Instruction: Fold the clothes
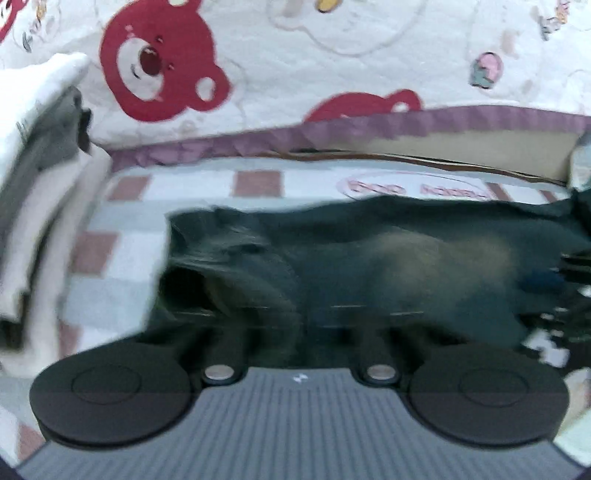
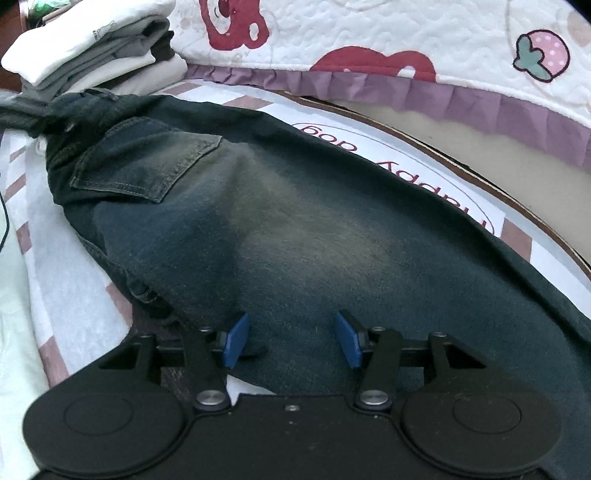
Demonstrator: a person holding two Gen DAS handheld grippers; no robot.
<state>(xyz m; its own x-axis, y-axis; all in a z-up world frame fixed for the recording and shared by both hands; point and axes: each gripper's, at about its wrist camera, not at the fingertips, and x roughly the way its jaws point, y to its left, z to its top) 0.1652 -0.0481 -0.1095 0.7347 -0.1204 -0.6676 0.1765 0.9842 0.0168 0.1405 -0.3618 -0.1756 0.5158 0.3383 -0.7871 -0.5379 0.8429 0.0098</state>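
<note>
The dark jeans [image 2: 295, 229] lie flat on the checked mat [image 2: 74, 314], folded lengthwise, with the waist and back pocket [image 2: 147, 162] toward the far left corner of the mat and the legs running to the right edge. The right gripper [image 2: 291, 339] is just above the middle of the denim with its blue pads [image 2: 236, 339] spread apart, holding nothing. The left gripper [image 1: 299, 321] is over the jeans near the waist end, but this view is blurred and the fingers are lost against the dark cloth, so I cannot tell if they are apart or closed. A stack of folded clothes [image 2: 96, 48] sits at the far left corner, just beside the waist. Behind the mat hangs a quilt [image 2: 406, 33] with red bears and a purple frill.
</note>
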